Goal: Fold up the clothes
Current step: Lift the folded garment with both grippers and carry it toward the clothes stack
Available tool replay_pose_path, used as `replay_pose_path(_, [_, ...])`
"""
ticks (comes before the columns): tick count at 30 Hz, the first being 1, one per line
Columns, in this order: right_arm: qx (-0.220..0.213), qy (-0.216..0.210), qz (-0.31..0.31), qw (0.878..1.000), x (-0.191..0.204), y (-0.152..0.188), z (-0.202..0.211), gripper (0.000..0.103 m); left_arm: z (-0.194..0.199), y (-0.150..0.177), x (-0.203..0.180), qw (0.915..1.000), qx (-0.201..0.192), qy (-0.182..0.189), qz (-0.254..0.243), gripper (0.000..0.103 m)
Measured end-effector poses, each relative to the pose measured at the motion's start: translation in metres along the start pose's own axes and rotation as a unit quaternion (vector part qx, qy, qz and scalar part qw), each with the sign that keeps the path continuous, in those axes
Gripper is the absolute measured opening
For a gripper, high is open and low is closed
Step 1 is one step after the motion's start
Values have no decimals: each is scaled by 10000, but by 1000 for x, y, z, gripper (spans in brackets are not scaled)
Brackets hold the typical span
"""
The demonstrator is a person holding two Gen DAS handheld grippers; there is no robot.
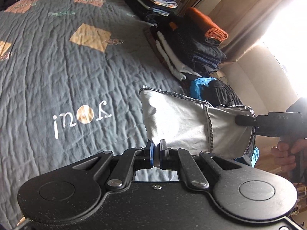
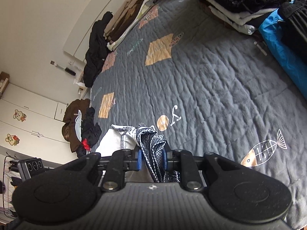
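Above the quilted bed [image 1: 57, 72], your left tongs [image 1: 155, 149] and right tongs [image 2: 152, 158] each clamp an end of the grey garment [image 1: 182, 122], held airborne. Folded stacks [image 1: 191, 44] done; this piece isn't folded yet, unfolded heap [image 2: 80, 126] remains.

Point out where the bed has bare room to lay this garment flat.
The grey quilt is bare across its middle, around the lettering and fish patch. Crowded: folded stacks along one edge, tan pile and black clothes by the wall.
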State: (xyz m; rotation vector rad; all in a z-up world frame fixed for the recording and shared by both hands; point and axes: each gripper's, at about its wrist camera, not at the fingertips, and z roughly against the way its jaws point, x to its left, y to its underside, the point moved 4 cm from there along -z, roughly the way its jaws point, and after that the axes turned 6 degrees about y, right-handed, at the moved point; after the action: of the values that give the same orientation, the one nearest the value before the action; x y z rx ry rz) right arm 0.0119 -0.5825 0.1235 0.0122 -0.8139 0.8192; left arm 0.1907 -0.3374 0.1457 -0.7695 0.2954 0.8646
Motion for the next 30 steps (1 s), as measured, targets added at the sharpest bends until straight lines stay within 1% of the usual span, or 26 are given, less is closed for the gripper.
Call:
replay_pose_path(4, [-106, -122, 97, 9998, -16, -23, 43, 19, -7, -15, -52, 9999, -126, -8, -53, 5])
replay_pose_path(6, [-84, -179, 191, 9996, -26, -37, 62, 19, -14, -23, -81, 9997, -187, -116, -112, 5])
replay_pose_path(11, [-57, -377, 426, 9984, -56, -88, 118, 19, -36, -51, -146, 9989, -259, -387, -78, 5])
replay_pose_path(16, [77, -425, 650, 9970, -83, -138, 162, 19, -59, -91, -207, 9973, -401, -552, -283, 5])
replay_pose_path(21, [-38, -461, 721, 9963, -103, -183, 194, 19, -81, -137, -250, 9950, -448, -576, -687, 5])
replay_pose_path(24, [-187, -481, 705, 9962, -110, -211, 211, 19, -91, -169, -268, 9928, -475, -527, -969, 4])
replay_pose_path(30, [-667, -480, 512, 9953, -119, -265, 237, 19, -120, -237, -291, 9853, -516, -405, -1574, 4])
